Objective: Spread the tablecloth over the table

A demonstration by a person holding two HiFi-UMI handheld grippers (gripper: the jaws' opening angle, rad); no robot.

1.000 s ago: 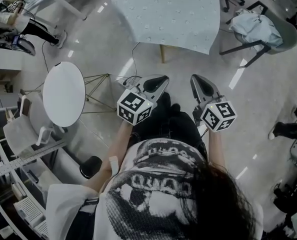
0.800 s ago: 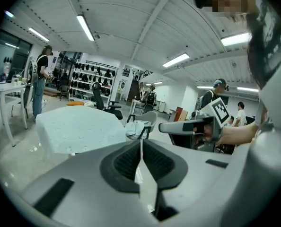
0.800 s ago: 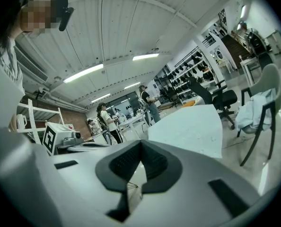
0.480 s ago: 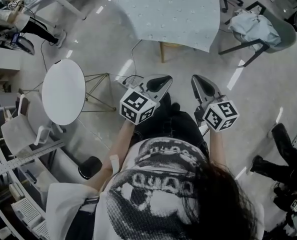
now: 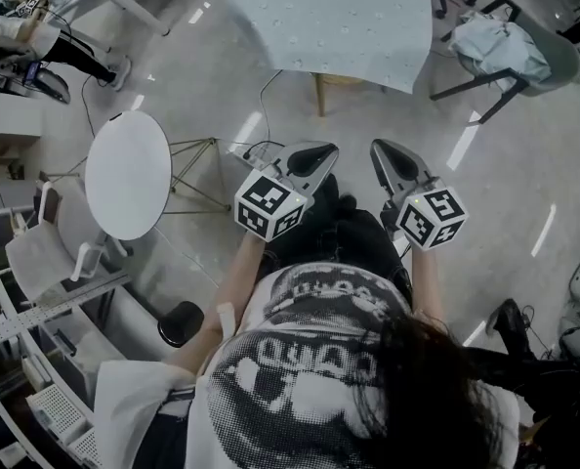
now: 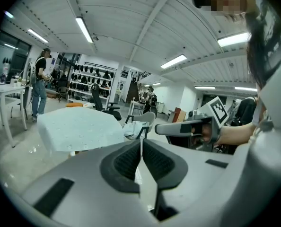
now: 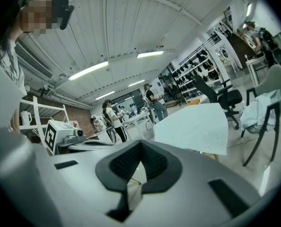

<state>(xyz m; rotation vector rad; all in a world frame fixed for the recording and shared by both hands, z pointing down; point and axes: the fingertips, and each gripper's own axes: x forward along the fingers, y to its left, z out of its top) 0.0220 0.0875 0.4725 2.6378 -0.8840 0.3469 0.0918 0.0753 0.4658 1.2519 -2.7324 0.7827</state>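
Note:
A pale blue tablecloth [image 5: 334, 22] with small dots lies spread over a table a few steps ahead, and its edges hang down over the wooden legs. My left gripper [image 5: 319, 151] and right gripper [image 5: 380, 150] are held side by side at waist height, well short of the table. Both are shut, with the pads pressed together and nothing between them. From the left gripper view the cloth-covered table [image 6: 79, 126] sits left of the shut jaws [image 6: 141, 144]. In the right gripper view the cloth [image 7: 192, 124] lies beyond the shut jaws [image 7: 140, 149].
A round white side table [image 5: 127, 174] on thin gold legs stands to my left. Right of the covered table a grey chair [image 5: 510, 52] holds a pale bundle. A cable [image 5: 263, 101] runs over the floor. A passer-by's foot [image 5: 505, 320] is at the right, and shelving [image 5: 36, 360] at the lower left.
Both grippers stay shut and almost still. A passer-by at the right has walked towards the bottom edge of the head view. The cloth has not moved.

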